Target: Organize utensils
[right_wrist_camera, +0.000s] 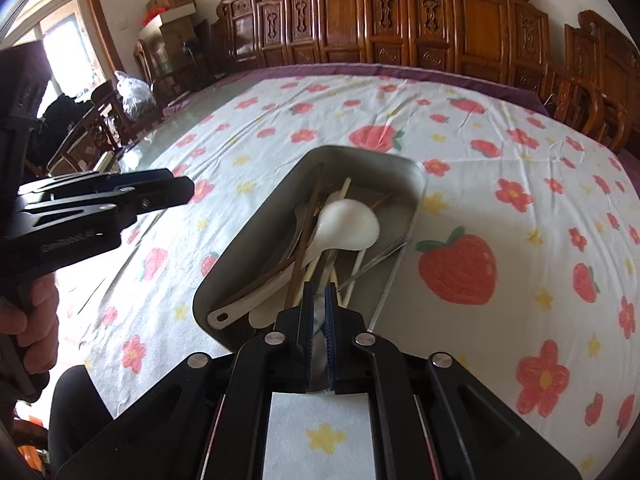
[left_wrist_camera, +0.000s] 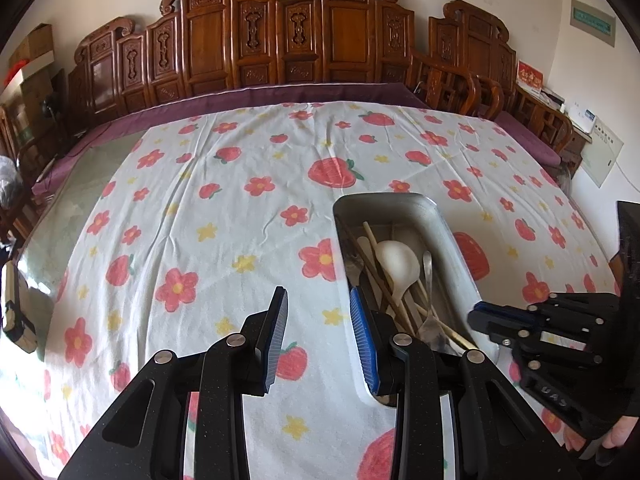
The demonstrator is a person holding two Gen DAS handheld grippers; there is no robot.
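while my left gripper (left_wrist_camera: 319, 334) hangs wide open and empty, my right gripper (right_wrist_camera: 319, 322) pinches a shiny metal spoon (right_wrist_camera: 319, 354) at six o'clock of the rectangular steel tray (right_wrist_camera: 362, 156).

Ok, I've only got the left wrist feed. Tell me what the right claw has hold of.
Observer: The right claw is shut on a shiny metal utensil at the near end of the tray. I can't tell which kind.
Operator: Check the tray corner hidden behind my left claw.
Observer: A white spoon handle with a hole in its end lies in that corner.
Operator: Describe the left claw from the side.
Observer: The left claw looks to hang over the cloth, left of the tray rather than above it.
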